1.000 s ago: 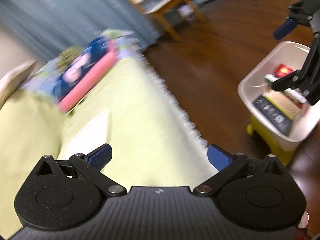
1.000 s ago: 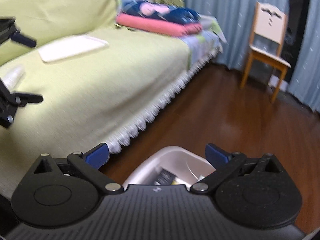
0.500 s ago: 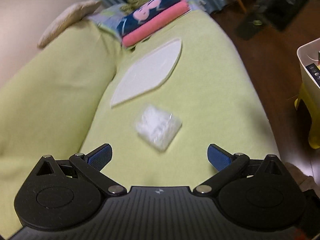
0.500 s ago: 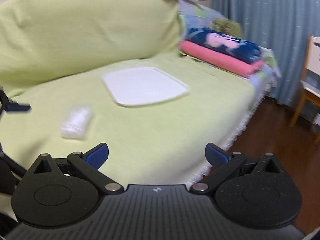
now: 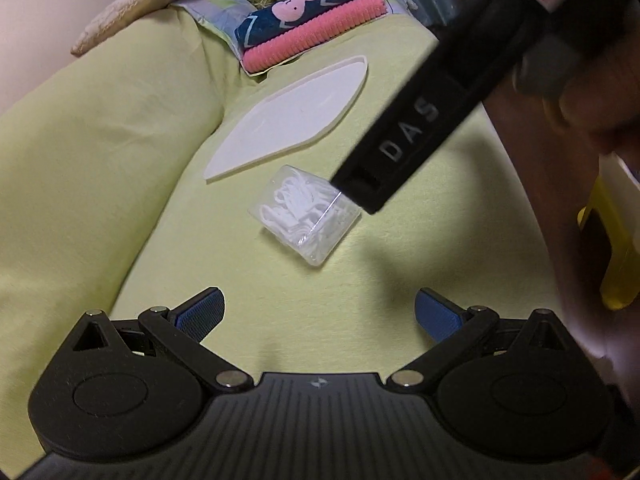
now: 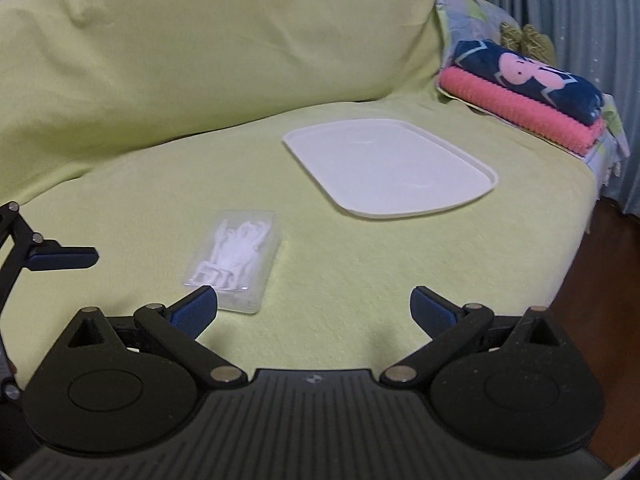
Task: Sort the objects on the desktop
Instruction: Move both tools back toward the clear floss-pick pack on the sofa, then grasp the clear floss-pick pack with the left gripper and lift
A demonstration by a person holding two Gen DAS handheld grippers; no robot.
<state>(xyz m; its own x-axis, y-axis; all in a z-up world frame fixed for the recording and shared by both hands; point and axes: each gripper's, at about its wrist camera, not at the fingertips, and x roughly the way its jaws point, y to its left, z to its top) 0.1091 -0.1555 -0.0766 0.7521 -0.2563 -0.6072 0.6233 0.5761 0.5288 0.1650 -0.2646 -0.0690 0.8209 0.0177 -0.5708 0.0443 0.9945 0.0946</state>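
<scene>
Floss picks fill a small clear plastic box (image 6: 233, 258) lying flat on the seat of a sofa draped in a pale green cover (image 6: 360, 280), untouched by either tool. Just past the box a white plastic tray (image 6: 390, 170) rests on the same seat, bare. Beyond the tray, at the sofa's far end, a navy patterned towel (image 6: 528, 76) sits folded on a pink one (image 6: 520, 114). The left gripper (image 5: 320, 310) hovers over the seat short of the box, jaws spread wide and holding nothing. The right gripper (image 6: 314, 308) is likewise released and empty, its left blue fingertip (image 6: 196, 308) overlapping the box's near corner in its own view; contact cannot be judged. A black bar lettered "DAS" (image 5: 412, 132) crosses the left camera's view above the box, with a blurred hand (image 5: 592, 92) beside it
</scene>
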